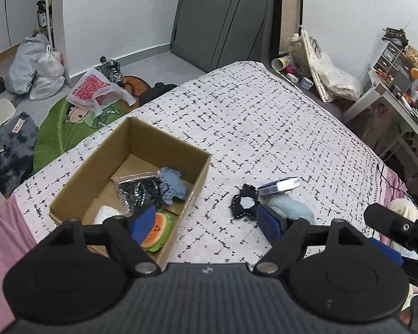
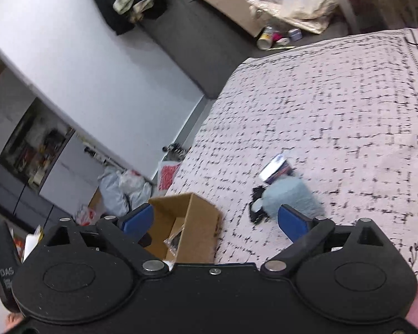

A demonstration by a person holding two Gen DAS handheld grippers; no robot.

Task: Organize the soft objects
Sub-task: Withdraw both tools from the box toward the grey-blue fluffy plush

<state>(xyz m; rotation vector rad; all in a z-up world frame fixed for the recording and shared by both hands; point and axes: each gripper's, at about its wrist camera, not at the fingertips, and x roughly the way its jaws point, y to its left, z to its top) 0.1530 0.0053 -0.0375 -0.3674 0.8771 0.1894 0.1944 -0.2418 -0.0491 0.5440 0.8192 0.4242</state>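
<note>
A cardboard box (image 1: 168, 143) sits on the patterned bedspread (image 1: 264, 117). It holds a watermelon plush (image 1: 158, 229), a blue denim piece (image 1: 172, 185), a black packet in clear wrap (image 1: 138, 192) and something white (image 1: 106, 213). To its right lie a black scrunchie (image 1: 243, 201), a light blue fluffy item (image 1: 291, 208) and a blue-white packet (image 1: 278, 185). My left gripper (image 1: 207, 225) is open and empty above the box's near right corner. My right gripper (image 2: 216, 221) is open and empty, with the box (image 2: 192, 222), the fluffy item (image 2: 289, 193), the scrunchie (image 2: 256, 207) and the packet (image 2: 276, 168) ahead.
Left of the bed the floor holds a green leaf rug (image 1: 61, 130), plastic bags (image 1: 36, 66) and shoes (image 1: 114, 72). A dark wardrobe (image 1: 223, 16) stands at the far end. A cluttered desk (image 1: 398, 94) stands to the right.
</note>
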